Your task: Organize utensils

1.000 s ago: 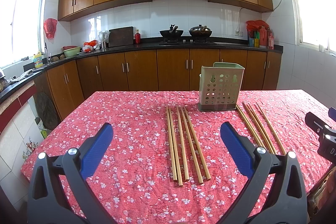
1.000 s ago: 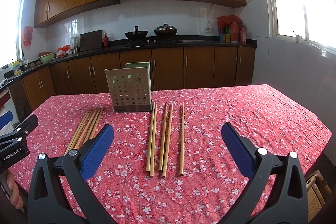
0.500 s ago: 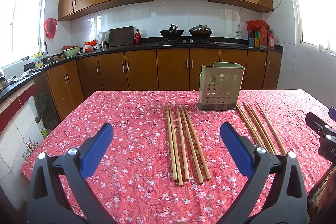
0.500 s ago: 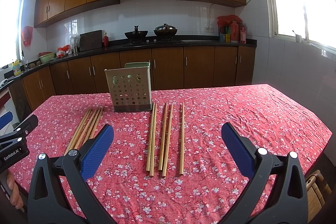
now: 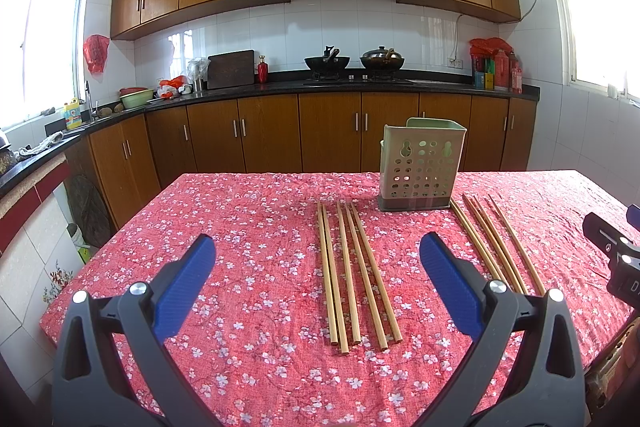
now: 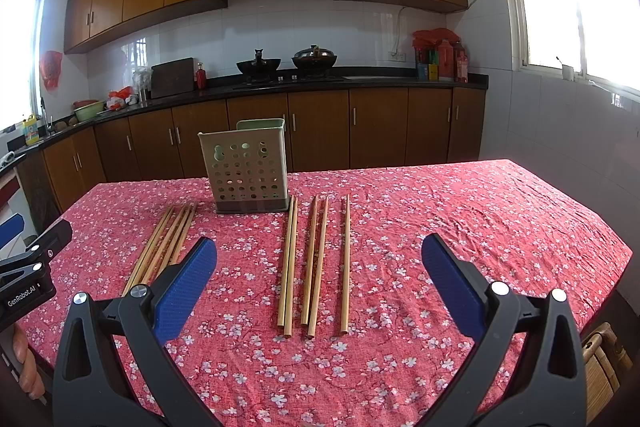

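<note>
Nothing moved, bamboo chopsticks [image 5: 352, 273] flat, 2 grps

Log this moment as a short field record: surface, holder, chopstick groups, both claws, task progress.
surface: table with red floral cloth
holder: perforated pale green utensil holder, upright, nothing visible sticking out
left group: five chopsticks lying flat, left of the holder
right group: five chopsticks lying flat, right of the holder
left claw: open, holds nothing, hovers above the left group
right claw: open, holds nothing, hovers above the right group
progress: no chopstick in the holder yet
</note>
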`<action>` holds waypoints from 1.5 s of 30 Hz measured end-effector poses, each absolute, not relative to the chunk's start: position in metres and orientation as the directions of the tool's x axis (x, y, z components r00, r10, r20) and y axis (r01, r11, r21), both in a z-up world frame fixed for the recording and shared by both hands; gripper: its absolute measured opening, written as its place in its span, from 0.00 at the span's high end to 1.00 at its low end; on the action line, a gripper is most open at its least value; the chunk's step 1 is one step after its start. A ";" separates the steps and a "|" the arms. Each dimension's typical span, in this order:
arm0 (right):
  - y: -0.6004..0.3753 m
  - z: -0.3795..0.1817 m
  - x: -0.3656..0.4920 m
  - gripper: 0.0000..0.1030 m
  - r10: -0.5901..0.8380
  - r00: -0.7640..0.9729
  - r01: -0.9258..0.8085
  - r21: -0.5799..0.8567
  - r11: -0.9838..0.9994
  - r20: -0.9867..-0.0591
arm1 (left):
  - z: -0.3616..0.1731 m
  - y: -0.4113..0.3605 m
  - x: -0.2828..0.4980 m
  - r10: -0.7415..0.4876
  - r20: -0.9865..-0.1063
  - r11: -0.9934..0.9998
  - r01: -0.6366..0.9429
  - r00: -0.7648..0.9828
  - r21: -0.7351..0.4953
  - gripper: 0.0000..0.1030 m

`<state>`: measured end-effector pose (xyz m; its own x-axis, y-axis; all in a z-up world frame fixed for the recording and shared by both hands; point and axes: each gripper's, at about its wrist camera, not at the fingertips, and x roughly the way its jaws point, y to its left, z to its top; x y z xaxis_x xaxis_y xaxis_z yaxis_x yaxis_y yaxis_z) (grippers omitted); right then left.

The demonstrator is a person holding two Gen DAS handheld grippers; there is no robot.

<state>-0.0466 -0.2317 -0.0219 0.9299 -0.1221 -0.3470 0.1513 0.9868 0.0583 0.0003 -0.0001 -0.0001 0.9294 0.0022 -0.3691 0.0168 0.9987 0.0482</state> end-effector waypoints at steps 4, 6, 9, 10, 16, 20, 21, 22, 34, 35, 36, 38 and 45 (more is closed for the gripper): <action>-0.232 -0.022 -0.047 0.02 -0.122 0.930 0.151 0.058 0.987 -0.347 | 0.000 -0.001 0.001 0.003 -0.372 0.999 0.016 0.928 0.048 0.04; -0.233 -0.023 -0.047 0.02 -0.123 0.928 0.153 0.058 0.987 -0.351 | -0.001 -0.001 0.002 0.005 -0.377 0.999 0.014 0.926 0.047 0.04; -0.235 -0.023 -0.043 0.02 -0.123 0.922 0.157 0.065 0.985 -0.368 | -0.005 0.004 0.012 0.006 -0.402 0.999 0.009 0.916 0.035 0.04; -0.233 -0.027 -0.038 0.02 -0.121 0.918 0.159 0.070 0.985 -0.378 | -0.006 0.002 0.014 0.005 -0.409 1.000 0.008 0.913 0.030 0.04; -0.252 -0.044 -0.018 0.02 -0.138 0.867 0.206 0.093 0.974 -0.478 | -0.028 0.018 0.039 0.055 -0.529 0.998 -0.051 0.847 0.021 0.04; -0.270 -0.058 0.003 0.02 -0.167 0.804 0.266 0.094 0.959 -0.571 | -0.041 0.025 0.061 0.080 -0.608 0.997 -0.077 0.790 0.031 0.04; -0.275 -0.061 0.007 0.02 -0.167 0.791 0.275 0.098 0.957 -0.588 | -0.045 0.027 0.065 0.088 -0.625 0.996 -0.084 0.776 0.036 0.04; -0.280 -0.064 0.013 0.02 -0.158 0.779 0.279 0.109 0.954 -0.607 | -0.048 0.030 0.070 0.090 -0.640 0.996 -0.087 0.763 0.036 0.04; -0.305 -0.093 0.080 0.53 -0.026 0.657 0.236 0.173 0.956 -0.753 | -0.066 0.054 0.123 0.044 -0.753 0.998 -0.062 0.656 0.005 0.04; -0.305 -0.096 0.086 0.57 -0.019 0.649 0.232 0.174 0.957 -0.760 | -0.067 0.053 0.126 0.038 -0.760 0.999 -0.053 0.649 0.004 0.04; -0.305 -0.101 0.090 0.59 -0.013 0.634 0.229 0.172 0.958 -0.773 | -0.069 0.052 0.128 0.028 -0.769 0.999 -0.041 0.639 0.003 0.04; -0.304 -0.103 0.093 0.67 -0.029 0.634 0.231 0.154 0.961 -0.772 | -0.074 0.050 0.131 0.000 -0.784 1.000 -0.009 0.621 -0.008 0.12; -0.303 -0.104 0.098 0.69 -0.057 0.635 0.226 0.115 0.967 -0.770 | -0.088 0.040 0.140 -0.035 -0.818 0.999 0.038 0.574 -0.016 0.42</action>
